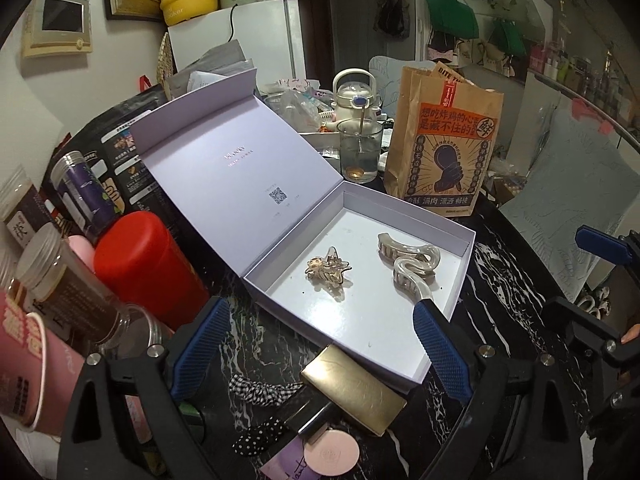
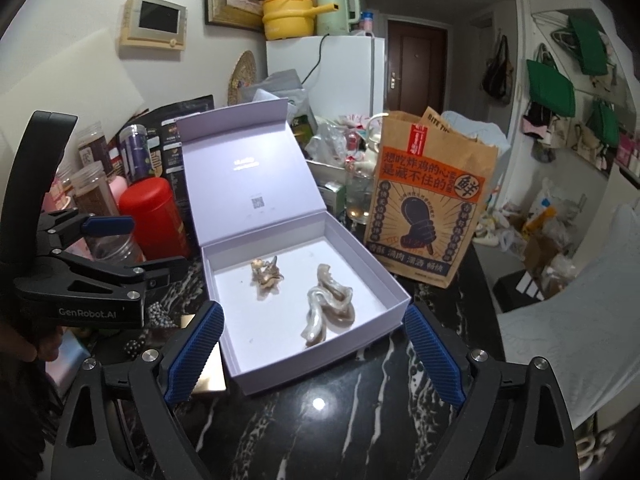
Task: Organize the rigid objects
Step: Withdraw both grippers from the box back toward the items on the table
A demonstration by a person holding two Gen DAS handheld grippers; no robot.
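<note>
An open lavender box (image 1: 404, 204) (image 2: 316, 376) sits on the black marble table (image 2: 320, 432), its lid leaning back to the left. Inside lie a small gold claw clip (image 1: 328, 274) (image 2: 266, 274) and a larger pearly claw clip (image 1: 408, 264) (image 2: 326, 300). My left gripper (image 1: 322, 308) hangs open above the box's near-left edge, nothing between its blue pads. My right gripper (image 2: 314, 314) is open too, above the box's near side and empty. Each wrist view catches the other gripper at its edge: the right gripper (image 1: 584, 276), the left gripper (image 2: 140, 248).
In front of the box lie a gold flat case (image 1: 356, 392), a checked scrunchie (image 1: 260, 392), a polka-dot hair tie (image 1: 256, 436) and a pink round compact (image 1: 332, 454). A red canister (image 1: 148, 264) and jars crowd the left. A paper bag (image 1: 444, 148) and a glass (image 1: 360, 152) stand behind.
</note>
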